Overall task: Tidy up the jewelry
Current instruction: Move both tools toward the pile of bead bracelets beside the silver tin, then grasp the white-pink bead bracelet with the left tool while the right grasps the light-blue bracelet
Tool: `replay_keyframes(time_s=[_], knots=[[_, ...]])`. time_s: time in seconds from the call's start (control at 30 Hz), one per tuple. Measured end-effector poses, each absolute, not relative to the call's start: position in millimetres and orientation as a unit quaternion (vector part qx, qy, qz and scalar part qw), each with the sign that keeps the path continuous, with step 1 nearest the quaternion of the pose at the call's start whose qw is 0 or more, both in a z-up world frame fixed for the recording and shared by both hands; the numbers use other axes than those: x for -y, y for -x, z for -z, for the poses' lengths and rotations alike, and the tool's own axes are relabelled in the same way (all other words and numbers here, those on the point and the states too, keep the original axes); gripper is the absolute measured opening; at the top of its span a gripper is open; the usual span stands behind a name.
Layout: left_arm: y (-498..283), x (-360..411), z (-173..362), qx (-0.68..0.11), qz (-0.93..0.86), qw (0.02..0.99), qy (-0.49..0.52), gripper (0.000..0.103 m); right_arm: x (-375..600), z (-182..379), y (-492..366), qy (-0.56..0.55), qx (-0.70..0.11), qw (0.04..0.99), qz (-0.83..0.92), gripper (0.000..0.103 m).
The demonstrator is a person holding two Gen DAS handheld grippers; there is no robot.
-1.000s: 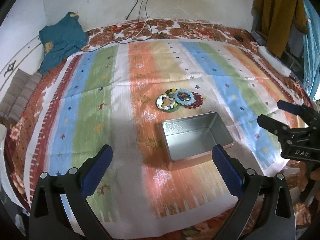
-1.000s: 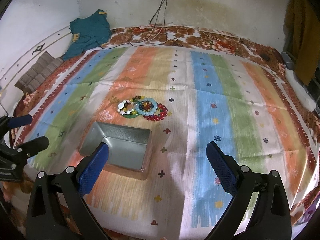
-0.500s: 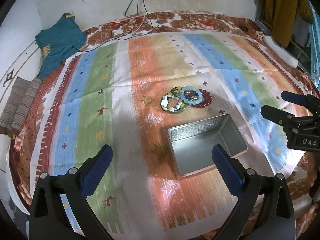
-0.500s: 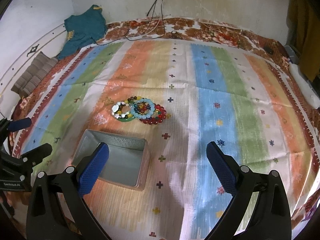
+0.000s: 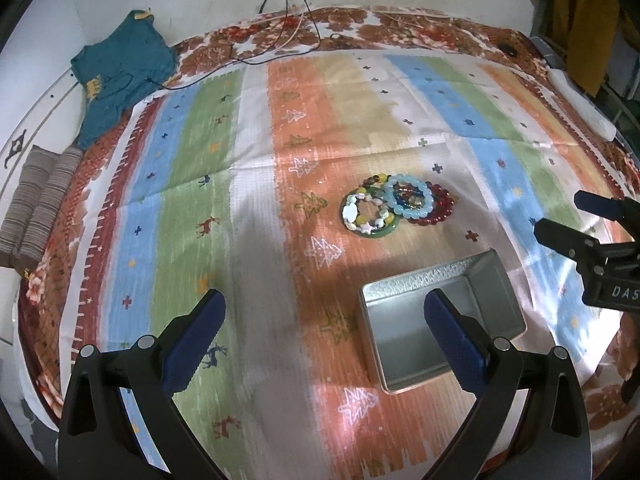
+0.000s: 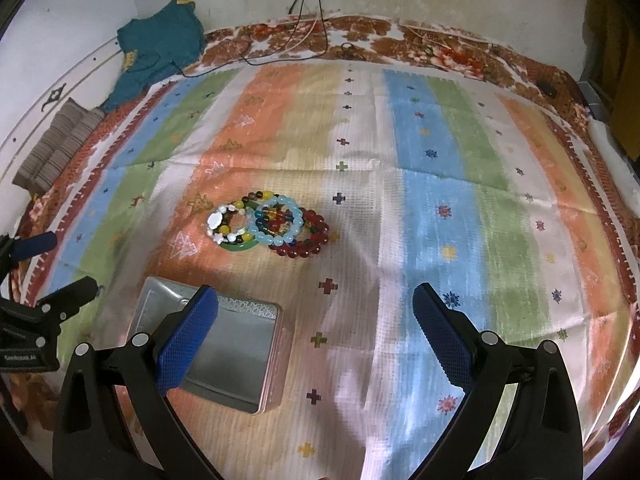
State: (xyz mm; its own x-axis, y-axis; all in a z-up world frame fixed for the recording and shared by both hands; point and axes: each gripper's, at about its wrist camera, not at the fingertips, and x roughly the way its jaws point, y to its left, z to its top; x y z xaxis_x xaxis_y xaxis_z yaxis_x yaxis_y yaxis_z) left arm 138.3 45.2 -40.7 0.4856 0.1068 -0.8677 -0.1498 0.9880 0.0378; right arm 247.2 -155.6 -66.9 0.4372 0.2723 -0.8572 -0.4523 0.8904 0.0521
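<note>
- Nothing sorted yet, by the look of it: the metal tin (image 6: 208, 344) is empty, and all the jewelry sits in one overlapping pile of bracelets (image 6: 268, 224) just beyond the tin on the striped bedspread (image 6: 440, 200).
- Count: one tin; roughly five bracelets, hard to separate — a white-shell one, pale blue beads (image 5: 410, 198), dark red beads (image 5: 438, 210), a green bangle, a mixed-colour strand.
- Left gripper (image 5: 322, 322): fingers wide apart, holding nothing, hovering near the tin.
- Right gripper (image 6: 316, 318): likewise apart and empty, just above the tin's side.
- Remaining: every bracelet, judged.
</note>
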Motion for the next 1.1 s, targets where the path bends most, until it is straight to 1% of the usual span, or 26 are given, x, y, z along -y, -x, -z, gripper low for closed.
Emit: replay_keyframes(time_s=[0.5,1.1], knots=[[-174.8,-52.0,57.2,-0.520,-0.068,0.851,0.008,0.097,138.4,83.9,-273.9,0.098,-0.502,0.830,-0.224,0.099],[-214.6,-60.6,90.7,-0.550,-0.064,0.832,0.006,0.097,123.0,107.8,-303.8,0.119,-0.521,0.818,-0.213,0.099]])
